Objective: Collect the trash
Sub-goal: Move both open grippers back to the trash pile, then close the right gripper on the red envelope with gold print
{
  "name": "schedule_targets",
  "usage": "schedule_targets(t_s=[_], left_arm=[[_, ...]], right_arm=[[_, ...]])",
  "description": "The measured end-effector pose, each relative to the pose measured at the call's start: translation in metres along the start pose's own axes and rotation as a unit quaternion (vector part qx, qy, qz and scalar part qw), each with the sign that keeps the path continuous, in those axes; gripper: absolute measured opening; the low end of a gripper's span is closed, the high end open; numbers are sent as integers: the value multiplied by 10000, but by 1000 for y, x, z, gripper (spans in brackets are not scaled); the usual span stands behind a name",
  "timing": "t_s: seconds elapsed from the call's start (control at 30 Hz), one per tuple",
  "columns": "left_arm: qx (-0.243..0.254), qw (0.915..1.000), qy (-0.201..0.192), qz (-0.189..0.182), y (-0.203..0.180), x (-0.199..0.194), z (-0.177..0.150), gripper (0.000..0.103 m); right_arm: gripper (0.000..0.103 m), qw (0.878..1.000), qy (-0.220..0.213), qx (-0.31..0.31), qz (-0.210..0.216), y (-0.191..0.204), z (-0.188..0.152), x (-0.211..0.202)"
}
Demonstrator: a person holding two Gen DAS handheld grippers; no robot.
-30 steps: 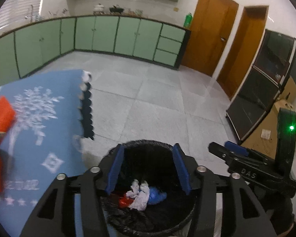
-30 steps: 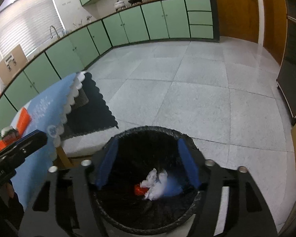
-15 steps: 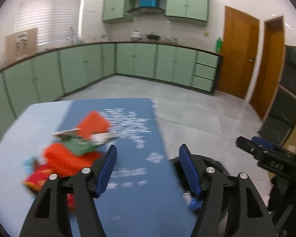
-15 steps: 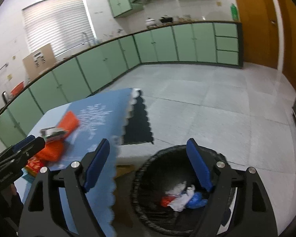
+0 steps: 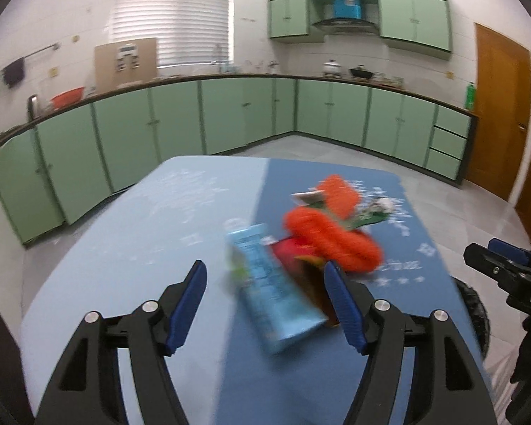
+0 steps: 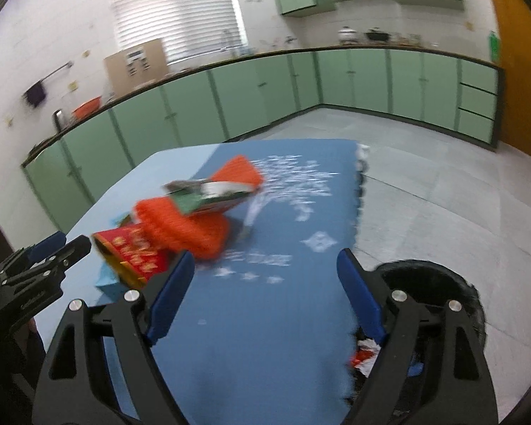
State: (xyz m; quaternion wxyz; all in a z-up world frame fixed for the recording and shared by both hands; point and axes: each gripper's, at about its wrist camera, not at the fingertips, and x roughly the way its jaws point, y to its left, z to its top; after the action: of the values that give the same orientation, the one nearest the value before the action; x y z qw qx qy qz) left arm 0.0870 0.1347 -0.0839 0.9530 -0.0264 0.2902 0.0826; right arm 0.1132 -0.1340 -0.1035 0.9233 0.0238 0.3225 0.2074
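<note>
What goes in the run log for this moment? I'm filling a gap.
phase: reaching for trash | left gripper: open, empty, over light-blue wrapper | right gripper: open, empty | trash pile: on table | bin: beside table

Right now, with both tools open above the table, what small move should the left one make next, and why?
Probably ease the left tool forward and down onto the light blue packet. That packet lies nearest, already between its open fingers, at the front of the trash pile on the blue tablecloth. The right tool is open too and holds nothing.
</note>
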Motion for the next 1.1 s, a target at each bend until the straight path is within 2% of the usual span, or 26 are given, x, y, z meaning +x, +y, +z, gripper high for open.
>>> schedule_targets(t_s=[0.17,0.5,0.7,0.97,1.1], left_arm=[[-270,9992,100,295,41,3,-9,68],[-505,9977,277,362,77,13,-19,68],[-594,9973,250,345,85,14,-17,68],[-644,9971,289,300,87,16,-17,68],[-655,9969,328,276,86,18,-18,68]], right_arm=[[80,9988,30,-330,358,46,3,17],[76,9940,189,-804,715,113,3,45],[70,9915,258,-1062,699,131,3,57],[54,9911,517,-1082,577,132,-2,77],[45,9909,608,-1011,654,129,-4,80]])
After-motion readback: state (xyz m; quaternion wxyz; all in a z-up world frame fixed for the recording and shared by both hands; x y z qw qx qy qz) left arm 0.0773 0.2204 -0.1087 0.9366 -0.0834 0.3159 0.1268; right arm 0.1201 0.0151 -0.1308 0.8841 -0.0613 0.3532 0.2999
